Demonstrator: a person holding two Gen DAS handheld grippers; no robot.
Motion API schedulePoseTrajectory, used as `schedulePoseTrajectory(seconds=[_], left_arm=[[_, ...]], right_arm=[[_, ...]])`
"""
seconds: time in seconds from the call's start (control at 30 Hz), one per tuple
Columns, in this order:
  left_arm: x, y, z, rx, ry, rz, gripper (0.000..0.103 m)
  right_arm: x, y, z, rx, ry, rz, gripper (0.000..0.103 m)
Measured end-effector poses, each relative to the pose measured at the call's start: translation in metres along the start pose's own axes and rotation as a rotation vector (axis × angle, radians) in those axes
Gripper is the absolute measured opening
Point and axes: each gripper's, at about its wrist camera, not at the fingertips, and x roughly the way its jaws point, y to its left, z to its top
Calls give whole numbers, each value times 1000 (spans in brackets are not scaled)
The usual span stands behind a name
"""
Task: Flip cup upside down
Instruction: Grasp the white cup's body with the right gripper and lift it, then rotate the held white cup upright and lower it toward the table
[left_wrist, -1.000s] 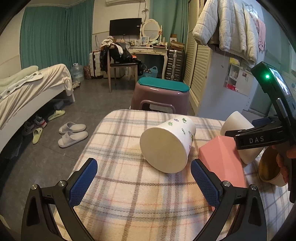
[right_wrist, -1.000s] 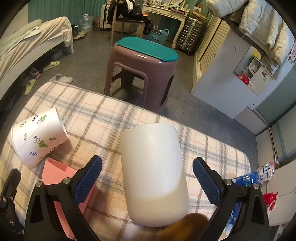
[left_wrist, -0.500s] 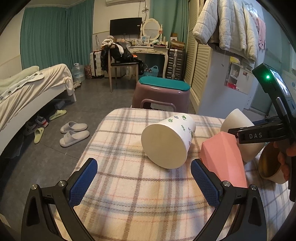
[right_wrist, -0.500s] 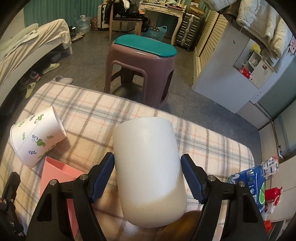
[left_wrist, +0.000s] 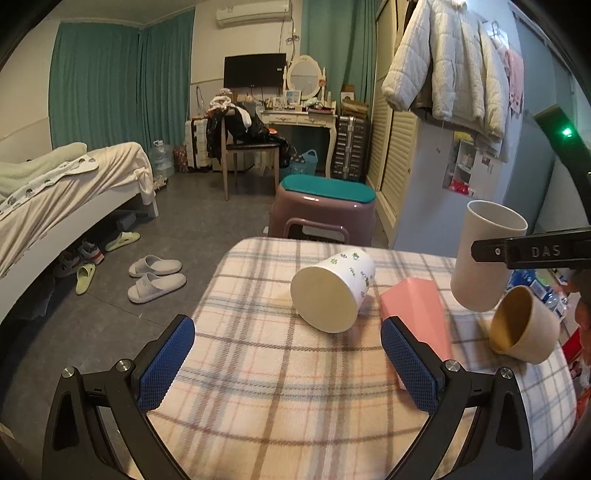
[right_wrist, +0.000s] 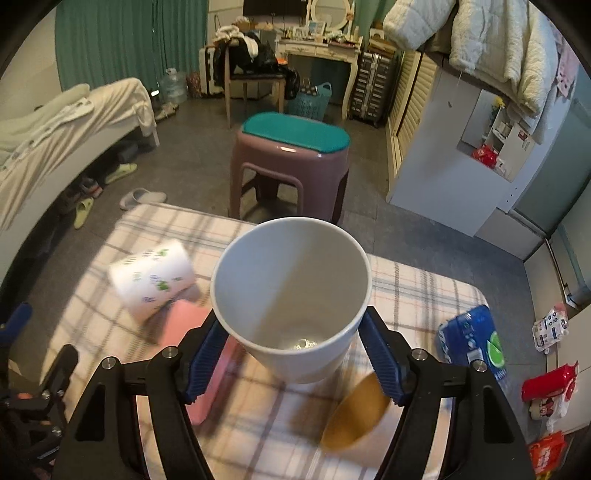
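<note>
My right gripper (right_wrist: 295, 354) is shut on a plain white cup (right_wrist: 291, 295) and holds it above the plaid table, mouth up and tilted toward the camera. In the left wrist view the same cup (left_wrist: 484, 254) hangs at the right, clamped by the right gripper's black finger (left_wrist: 532, 253). My left gripper (left_wrist: 284, 362) is open and empty over the table's near part. A white cup with green leaf prints (left_wrist: 332, 291) lies on its side ahead of it.
A pink box (left_wrist: 413, 310) lies right of the printed cup. A tan cup (left_wrist: 524, 325) lies on its side at the table's right. A blue packet (right_wrist: 476, 343) sits at the right edge. A purple stool (left_wrist: 321, 210) stands beyond the table (left_wrist: 277, 387).
The right gripper closed on the white cup, lifted it off the table and turned it from lying on its side to mouth up. The left gripper stayed open and drew back slightly.
</note>
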Motion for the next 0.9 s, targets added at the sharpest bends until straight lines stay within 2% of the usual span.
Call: schedulePoseTrajectory(seconds=[0.13,0.27,0.47,0.57,0.67,0.9], left_arm=[[-24,5,-2,-5,-29,-12,103],[-45,11,-3,-8,-57,-24,103],[-63,13,-14,-5,-69,-39,103],[-66,9,-21,-6,-61,-49,103],[-66,8,-29,-10,-43,-54,103],[-61,6,-40,-8,-10,-33,103]], right_arm=[[-34,13,-15,-6,-30,16,71],[-69,29,-46,-21,-39,44,71],[-91,49,-104,-14,33,104,71],[-82,53,-131,14,116,150,71],[-59,49,-143,72,182,179,71],[-31,20,-134,259,150,226,71]])
